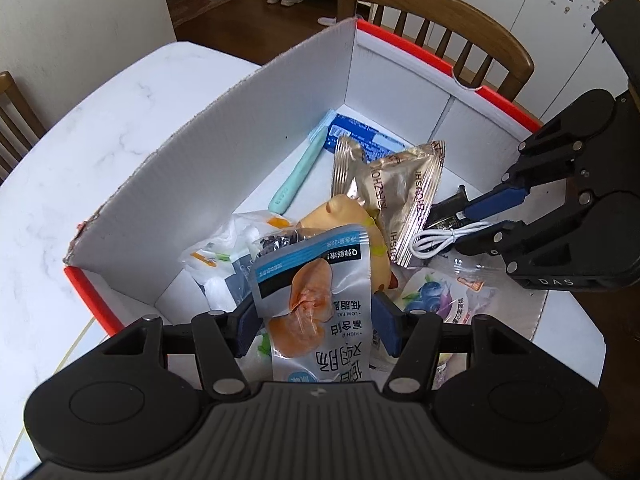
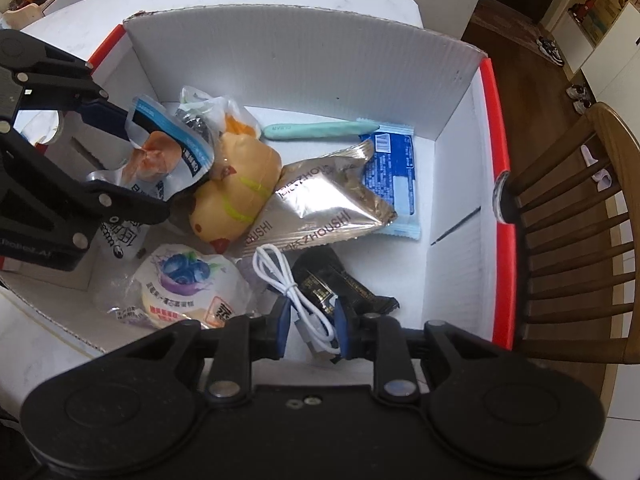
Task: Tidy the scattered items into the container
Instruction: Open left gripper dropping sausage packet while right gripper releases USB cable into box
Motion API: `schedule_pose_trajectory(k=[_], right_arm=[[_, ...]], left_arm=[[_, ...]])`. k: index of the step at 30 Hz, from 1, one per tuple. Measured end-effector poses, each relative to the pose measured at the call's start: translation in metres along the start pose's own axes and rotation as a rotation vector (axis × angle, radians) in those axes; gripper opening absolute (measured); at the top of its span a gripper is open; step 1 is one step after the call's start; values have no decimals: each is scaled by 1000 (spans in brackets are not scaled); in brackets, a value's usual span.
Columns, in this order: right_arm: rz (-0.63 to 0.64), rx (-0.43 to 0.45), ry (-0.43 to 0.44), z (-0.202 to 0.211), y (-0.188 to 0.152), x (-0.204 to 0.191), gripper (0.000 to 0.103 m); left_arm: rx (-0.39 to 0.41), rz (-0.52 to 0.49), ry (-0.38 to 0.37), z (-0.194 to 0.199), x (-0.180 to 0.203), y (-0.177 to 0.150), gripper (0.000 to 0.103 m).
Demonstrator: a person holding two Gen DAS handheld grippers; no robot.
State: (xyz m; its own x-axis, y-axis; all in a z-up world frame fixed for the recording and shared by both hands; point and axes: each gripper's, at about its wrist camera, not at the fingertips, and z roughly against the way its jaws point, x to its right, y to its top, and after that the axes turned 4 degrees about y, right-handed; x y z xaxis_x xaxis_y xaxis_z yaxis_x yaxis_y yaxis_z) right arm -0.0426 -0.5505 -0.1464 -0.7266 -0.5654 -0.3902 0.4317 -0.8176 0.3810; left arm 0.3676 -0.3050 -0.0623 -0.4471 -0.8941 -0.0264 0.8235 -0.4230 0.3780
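Both grippers hang over the box [image 2: 304, 64], left gripper [image 1: 316, 320] grasping a snack pouch [image 1: 316, 296], right gripper [image 2: 310, 330] clenched on a white cable [image 2: 296, 300]; releasing both comes next.

The box [image 2: 304, 60] is white corrugated cardboard, matt and ribbed. The gold snack packet [image 2: 320, 200] is glossy crinkled foil; the chicken pouch [image 1: 316, 292] is shiny plastic film. The cable [image 2: 296, 296] looks smooth. The table [image 1: 80, 140] is polished marble-look, the chair [image 2: 580, 216] varnished wood.

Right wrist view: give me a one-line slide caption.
Right hand-held gripper holds a coiled white cable over the box of snacks.
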Motion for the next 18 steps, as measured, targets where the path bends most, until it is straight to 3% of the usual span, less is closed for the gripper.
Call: schedule_pose_trajectory(k=[6, 10, 18], right_arm=[[5, 6, 13, 2, 1, -2, 31], [4, 19, 8, 3, 2, -1, 34], [-6, 59, 10, 20, -2, -3, 46]], left_arm=[[-26, -6, -24, -2, -4, -1, 60], [-7, 1, -24, 6, -5, 1, 72], [25, 5, -28, 24, -3, 0, 72]])
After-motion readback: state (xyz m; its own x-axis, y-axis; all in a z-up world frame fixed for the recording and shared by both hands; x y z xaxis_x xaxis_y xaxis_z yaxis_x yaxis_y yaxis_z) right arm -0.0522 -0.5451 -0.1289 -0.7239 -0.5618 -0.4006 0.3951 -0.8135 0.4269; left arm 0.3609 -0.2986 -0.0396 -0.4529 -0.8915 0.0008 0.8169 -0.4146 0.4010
